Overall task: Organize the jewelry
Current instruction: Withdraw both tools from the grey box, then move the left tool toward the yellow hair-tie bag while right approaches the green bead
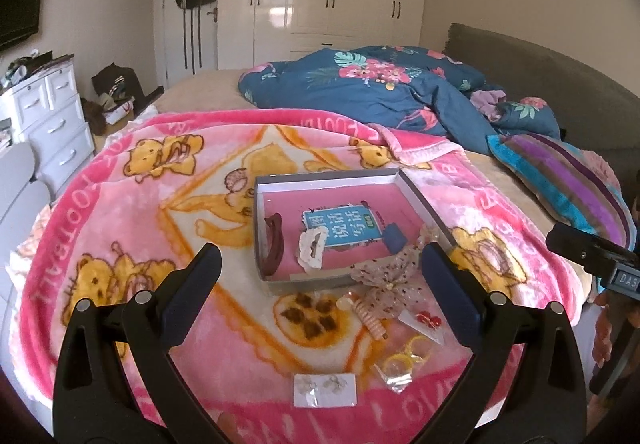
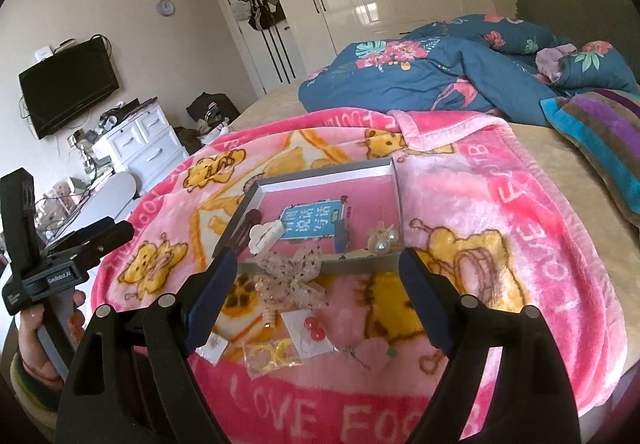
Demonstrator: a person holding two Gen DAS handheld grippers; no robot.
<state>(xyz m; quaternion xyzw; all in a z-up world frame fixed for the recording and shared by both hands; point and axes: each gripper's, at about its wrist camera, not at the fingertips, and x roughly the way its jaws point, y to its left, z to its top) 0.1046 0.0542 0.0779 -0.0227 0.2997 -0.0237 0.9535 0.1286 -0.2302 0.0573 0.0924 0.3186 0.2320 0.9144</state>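
- Both tools hover over a pink cartoon blanket spread on the bed: the left hand-held gripper hangs with jaws spread wide and nothing between them, and the right hand-held gripper is equally wide and empty.
- Ahead of both grippers lies the grey box, shallow and open, already holding a dark hair claw, a white cloud-shaped clip and pearl earrings on its pink floor.
- A spotted organza bow drapes over the box's near wall — half in, half out — between the right gripper's fingertips and just ahead of them.
- Nearer than the bow, loose on the blanket: a spiral hair tie, red bead earrings on a card, yellow rings in a clear bag, a white card of studs and a pink flower clip.
- Judgement: sorting is under way, with several pieces still outside the box, and the bow looks like the likely next pick for the right gripper.
- Doing it well likely means descending straight over the bow's knot, closing on the middle rather than a limp wing, lifting clear of the wall so the light box does not drag, then releasing low over bare pink floor.
- The flat cards and bag probably need an edge pinch against the soft pile.
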